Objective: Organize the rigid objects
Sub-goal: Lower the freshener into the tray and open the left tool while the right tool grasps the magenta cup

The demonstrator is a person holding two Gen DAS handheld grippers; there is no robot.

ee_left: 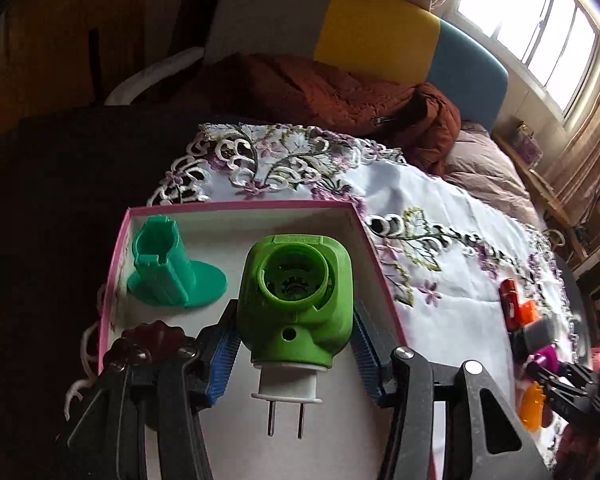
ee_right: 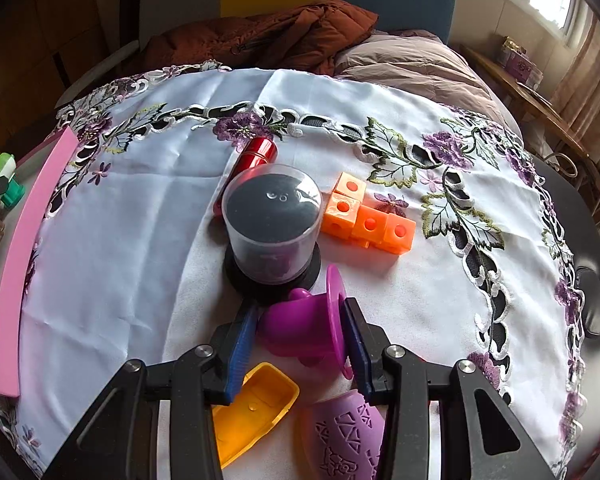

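Observation:
In the left wrist view my left gripper is shut on a green plug-in device, prongs pointing down, above a white box with a pink rim. A teal stand stands in the box's far left part, and a dark red scalloped piece lies near my left finger. In the right wrist view my right gripper is shut on a purple flanged cup lying on its side on the embroidered tablecloth.
Ahead of the cup stand a clear-domed container on a black base, a red cylinder and joined orange cubes. A yellow tray and a purple patterned egg lie under the gripper. The pink box edge is far left.

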